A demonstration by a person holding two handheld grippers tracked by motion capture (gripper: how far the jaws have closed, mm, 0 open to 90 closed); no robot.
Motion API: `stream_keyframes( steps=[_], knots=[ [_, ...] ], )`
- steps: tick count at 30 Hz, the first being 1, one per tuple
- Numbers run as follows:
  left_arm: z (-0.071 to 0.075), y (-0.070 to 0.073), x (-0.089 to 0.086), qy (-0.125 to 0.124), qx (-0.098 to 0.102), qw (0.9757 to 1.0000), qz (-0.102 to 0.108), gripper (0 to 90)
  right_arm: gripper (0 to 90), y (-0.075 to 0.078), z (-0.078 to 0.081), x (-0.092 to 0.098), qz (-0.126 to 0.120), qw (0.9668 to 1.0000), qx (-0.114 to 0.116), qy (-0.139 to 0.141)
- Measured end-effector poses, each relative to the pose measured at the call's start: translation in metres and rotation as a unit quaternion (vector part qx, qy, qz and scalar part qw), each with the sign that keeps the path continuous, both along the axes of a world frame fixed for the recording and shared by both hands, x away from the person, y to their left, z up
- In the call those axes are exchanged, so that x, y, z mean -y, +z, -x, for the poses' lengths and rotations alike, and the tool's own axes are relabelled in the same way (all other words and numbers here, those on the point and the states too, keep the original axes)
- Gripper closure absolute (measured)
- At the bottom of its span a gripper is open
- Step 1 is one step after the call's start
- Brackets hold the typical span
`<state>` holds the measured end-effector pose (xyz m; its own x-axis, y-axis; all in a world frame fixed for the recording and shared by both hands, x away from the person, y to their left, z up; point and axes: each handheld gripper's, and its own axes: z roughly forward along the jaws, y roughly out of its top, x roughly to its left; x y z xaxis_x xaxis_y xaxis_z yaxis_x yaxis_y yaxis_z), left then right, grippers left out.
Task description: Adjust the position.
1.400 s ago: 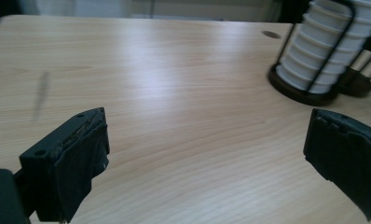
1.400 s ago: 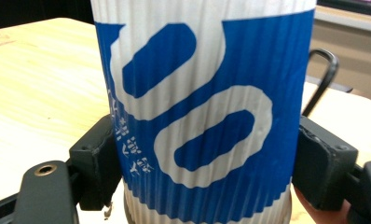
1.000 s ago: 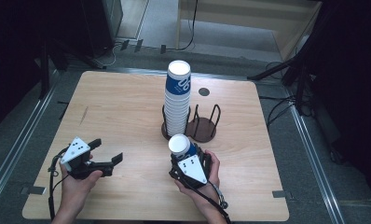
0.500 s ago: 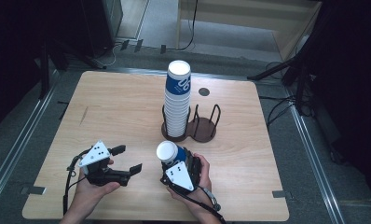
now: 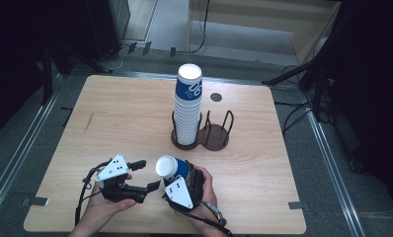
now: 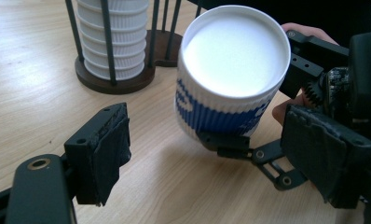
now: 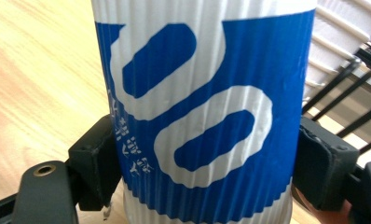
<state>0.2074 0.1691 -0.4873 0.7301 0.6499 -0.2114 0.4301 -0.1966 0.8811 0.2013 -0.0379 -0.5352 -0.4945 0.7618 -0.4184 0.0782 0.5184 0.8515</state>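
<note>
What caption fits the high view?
Right gripper holds a blue-and-white paper cup tilted toward the left gripper.

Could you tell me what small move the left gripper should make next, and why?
Probably ease the left gripper forward around the cup's rim end. The right gripper clamps the cup, tilted towards the left one, whose jaws have just been closing with nothing between them.

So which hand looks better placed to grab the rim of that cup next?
The left. Its gripper sits beside the tilted cup, fingers closing toward the rim; the right gripper already clamps the cup's body.
</note>
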Motion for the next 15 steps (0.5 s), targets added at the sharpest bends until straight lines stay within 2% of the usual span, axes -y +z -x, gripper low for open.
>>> stream_keyframes(
  steps=[9,15],
  knots=[
    [0.001,-0.001,0.006,-0.012,-0.002,0.9998,-0.018,20.6,19.5,-0.007,0.009,-0.012,0.025,0.9991,0.009,0.032],
    [0.002,0.002,0.008,-0.023,-0.013,0.9993,-0.025,21.8,19.5,-0.007,0.014,-0.015,0.034,0.9982,0.021,0.044]
  ],
)
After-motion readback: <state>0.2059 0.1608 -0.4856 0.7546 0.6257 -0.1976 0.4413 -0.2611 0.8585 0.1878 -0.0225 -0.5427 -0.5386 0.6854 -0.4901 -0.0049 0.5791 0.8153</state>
